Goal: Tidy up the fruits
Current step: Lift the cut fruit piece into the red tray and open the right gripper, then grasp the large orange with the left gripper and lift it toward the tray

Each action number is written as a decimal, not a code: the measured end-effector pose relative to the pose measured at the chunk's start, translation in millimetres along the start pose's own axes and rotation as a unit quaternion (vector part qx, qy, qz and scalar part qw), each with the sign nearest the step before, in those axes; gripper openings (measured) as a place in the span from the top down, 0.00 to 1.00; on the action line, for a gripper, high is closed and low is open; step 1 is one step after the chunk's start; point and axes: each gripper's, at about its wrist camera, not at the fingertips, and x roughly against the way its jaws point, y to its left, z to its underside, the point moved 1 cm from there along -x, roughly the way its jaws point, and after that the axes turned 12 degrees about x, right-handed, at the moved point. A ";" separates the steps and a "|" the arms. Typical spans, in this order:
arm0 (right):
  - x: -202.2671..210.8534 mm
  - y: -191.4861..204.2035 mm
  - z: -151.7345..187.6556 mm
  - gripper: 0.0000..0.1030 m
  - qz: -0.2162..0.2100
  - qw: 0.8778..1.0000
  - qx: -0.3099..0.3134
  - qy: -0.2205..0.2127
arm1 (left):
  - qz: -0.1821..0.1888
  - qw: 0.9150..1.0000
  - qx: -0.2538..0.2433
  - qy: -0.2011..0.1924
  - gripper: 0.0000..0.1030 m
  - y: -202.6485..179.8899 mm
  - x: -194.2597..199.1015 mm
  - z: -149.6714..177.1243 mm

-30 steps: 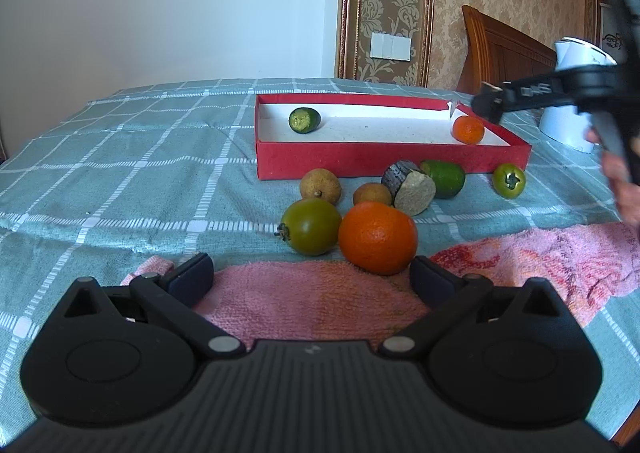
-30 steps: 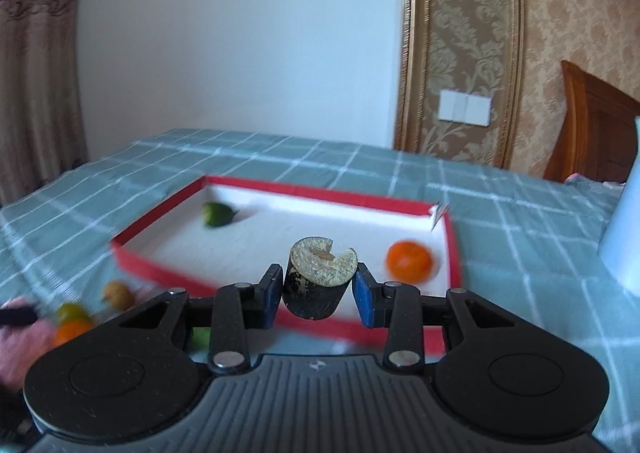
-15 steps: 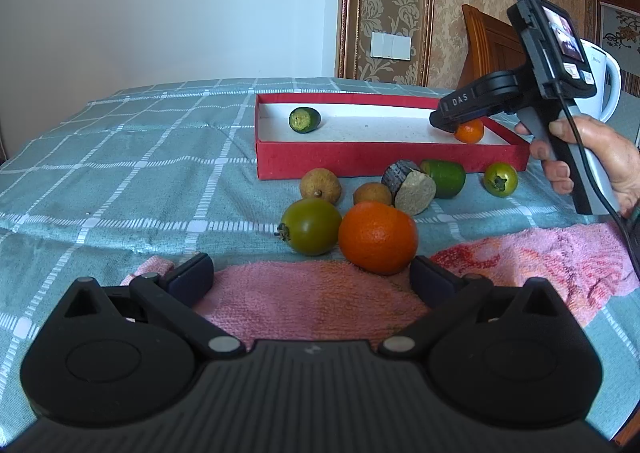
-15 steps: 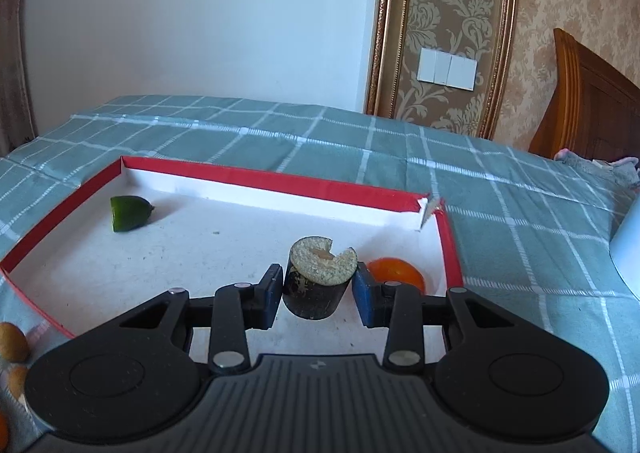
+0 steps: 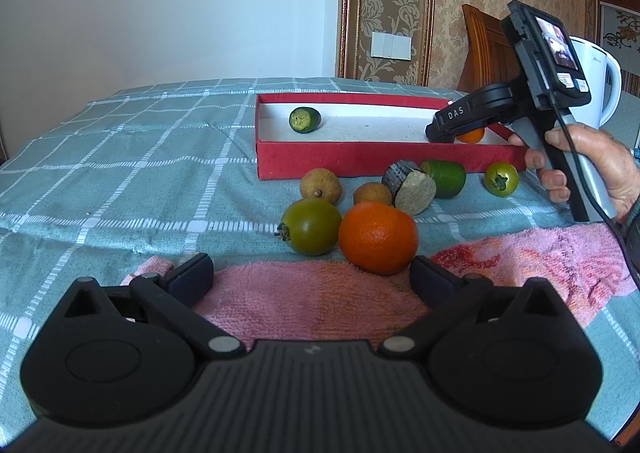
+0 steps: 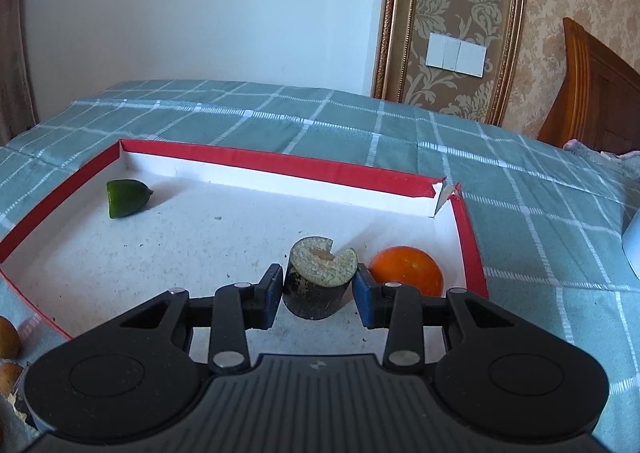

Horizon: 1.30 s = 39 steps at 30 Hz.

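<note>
Item: right gripper (image 6: 318,293), inside the red tray (image 6: 280,163) at its right end, jaws opening around a dark-skinned cut fruit piece (image 6: 320,279); the piece stands upright between the pads, pale cut face up with a notch at its far edge, base apparently at or just above the white tray floor. A gap shows on its right side, while the left pad looks close to or touching the skin; contact there cannot be told. Just right of the piece: a small orange fruit (image 6: 406,269). Far left of the tray: a green cut piece (image 6: 128,197). Item: left gripper (image 5: 312,281), jaws wide apart and empty, held low over a pink towel (image 5: 312,301) on the checked bedcover (image 5: 120,173). Directly ahead of it, near the tray's front wall: a large orange (image 5: 378,237) touching a green tomato-like fruit (image 5: 310,227), two brown round fruits, another dark cut piece (image 5: 408,187). Judgement: the loose fruits lie nearer the left gripper; release in the tray appears under way.
</note>
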 end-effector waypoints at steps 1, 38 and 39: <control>2.6 -0.5 0.4 0.61 -0.003 1.000 0.001 -0.002 | 0.000 1.000 0.000 0.000 0.00 0.2 -0.4 -0.1; 86.4 8.8 48.2 0.22 0.031 0.997 0.002 -0.072 | -0.025 0.994 -0.099 -0.033 0.51 -62.7 -0.9 2.3; 86.4 9.3 48.2 0.22 0.030 0.997 0.003 -0.072 | -0.030 0.994 -0.103 -0.036 0.57 -62.8 -2.1 2.2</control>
